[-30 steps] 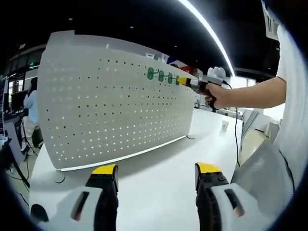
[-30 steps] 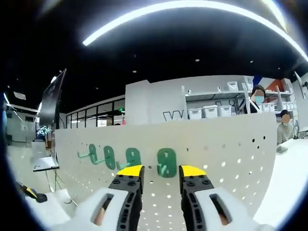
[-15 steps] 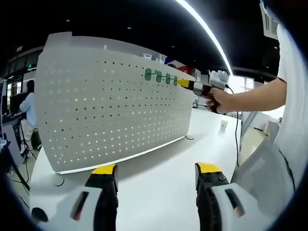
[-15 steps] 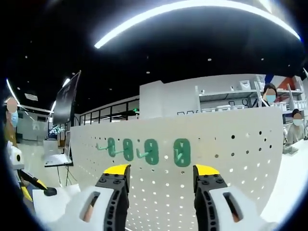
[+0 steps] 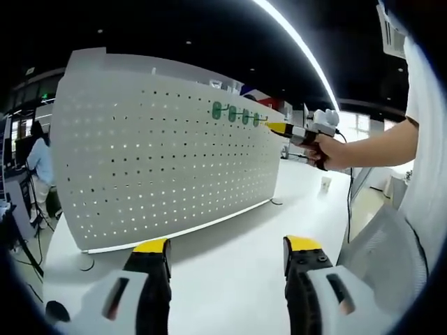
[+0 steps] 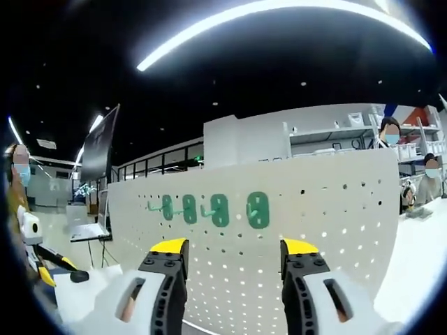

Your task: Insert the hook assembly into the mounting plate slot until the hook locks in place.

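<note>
A white pegboard mounting plate [image 5: 160, 153] stands upright on a white table [image 5: 230, 265]. Several green hooks [image 5: 237, 115] hang in a row near its top edge. In the right gripper view the same green hooks [image 6: 216, 209] sit on the pegboard [image 6: 335, 216] just above my jaws. My right gripper [image 6: 230, 258] is open with nothing between its yellow-tipped fingers. In the left gripper view the right gripper [image 5: 297, 129] shows held in a person's hand, just right of the hook row. My left gripper [image 5: 227, 248] is open and empty, low over the table.
A person's arm and white sleeve [image 5: 419, 153] fill the right of the left gripper view. Shelves with white bins [image 6: 335, 136] and seated people [image 6: 426, 178] lie behind the pegboard. A cable [image 5: 343, 202] runs down at the table's far side.
The right gripper has drawn back from the hooks, away from the pegboard and rightwards in the left gripper view, and its jaws have opened wider. The left gripper has held still.
</note>
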Available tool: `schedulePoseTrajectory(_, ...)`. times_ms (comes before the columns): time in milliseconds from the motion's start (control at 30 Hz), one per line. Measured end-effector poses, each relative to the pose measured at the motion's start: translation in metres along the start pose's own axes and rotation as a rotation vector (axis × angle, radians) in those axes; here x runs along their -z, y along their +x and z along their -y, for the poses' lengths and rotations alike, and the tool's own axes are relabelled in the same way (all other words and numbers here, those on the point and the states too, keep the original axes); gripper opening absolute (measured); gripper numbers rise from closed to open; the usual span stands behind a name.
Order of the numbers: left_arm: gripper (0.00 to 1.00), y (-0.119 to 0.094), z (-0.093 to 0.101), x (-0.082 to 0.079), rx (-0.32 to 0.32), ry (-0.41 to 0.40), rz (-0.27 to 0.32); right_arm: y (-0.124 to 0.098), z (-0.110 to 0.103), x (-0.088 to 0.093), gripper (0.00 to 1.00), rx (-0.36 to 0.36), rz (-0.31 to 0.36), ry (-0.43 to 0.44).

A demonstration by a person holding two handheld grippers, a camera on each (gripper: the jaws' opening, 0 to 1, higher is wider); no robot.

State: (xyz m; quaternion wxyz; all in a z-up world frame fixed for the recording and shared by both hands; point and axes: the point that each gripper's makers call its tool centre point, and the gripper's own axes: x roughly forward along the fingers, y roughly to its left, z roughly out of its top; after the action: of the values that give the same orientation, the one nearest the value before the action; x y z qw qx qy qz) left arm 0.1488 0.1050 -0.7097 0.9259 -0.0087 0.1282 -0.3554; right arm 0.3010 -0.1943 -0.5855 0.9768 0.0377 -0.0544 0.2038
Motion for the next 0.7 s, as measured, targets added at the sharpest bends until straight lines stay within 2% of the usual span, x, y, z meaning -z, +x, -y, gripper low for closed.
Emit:
schedulePoseTrajectory(200, 0.67, 0.002, 0.002, -0.003, 0.004, 0.001, 0.006, -0.019, -0.003, 0.007, 0.51, -0.018, -0.018, 0.001)
schedulePoseTrajectory(267, 0.67, 0.003, 0.003, -0.002, 0.008, 0.003, 0.002, -0.025, -0.007, 0.014, 0.51, -0.033, -0.051, 0.001)
schedulePoseTrajectory(700, 0.68, 0.005, 0.009, 0.002, 0.021, -0.006, -0.001, -0.061, -0.013, 0.035, 0.52, -0.068, -0.086, 0.016)
